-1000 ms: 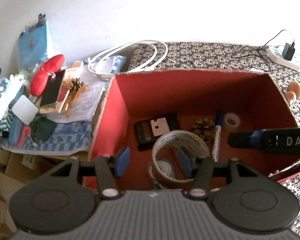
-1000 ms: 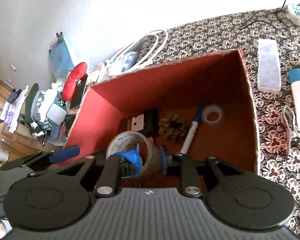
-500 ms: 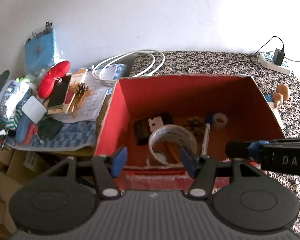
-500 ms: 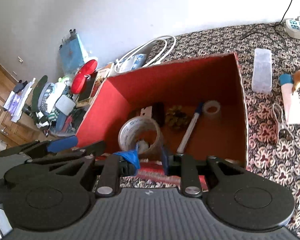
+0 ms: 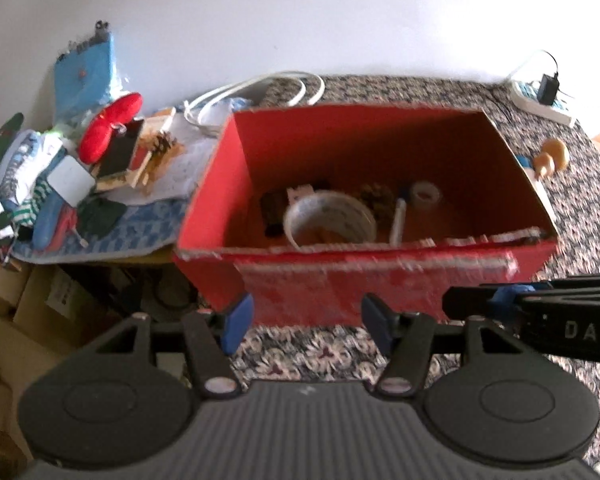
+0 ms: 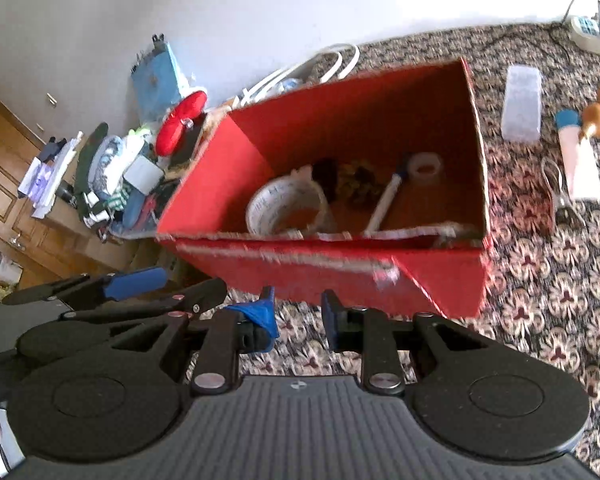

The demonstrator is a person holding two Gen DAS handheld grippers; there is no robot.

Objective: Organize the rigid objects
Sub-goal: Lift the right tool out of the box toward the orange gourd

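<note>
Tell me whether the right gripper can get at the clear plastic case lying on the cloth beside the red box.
Probably yes: the clear plastic case lies alone on open cloth right of the red box, and the right gripper holds nothing.

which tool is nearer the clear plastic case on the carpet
Right. The right tool sits before the red box, whose far right side faces the clear plastic case; the left tool is further left.

Bright daylight washes out the white wall (image 5: 300, 12), strongest toward two o'clock. Motion blur smears the red box (image 5: 380, 288) rim and patterned cloth (image 6: 540, 280). Fisheye bending curves the dark corners.
</note>
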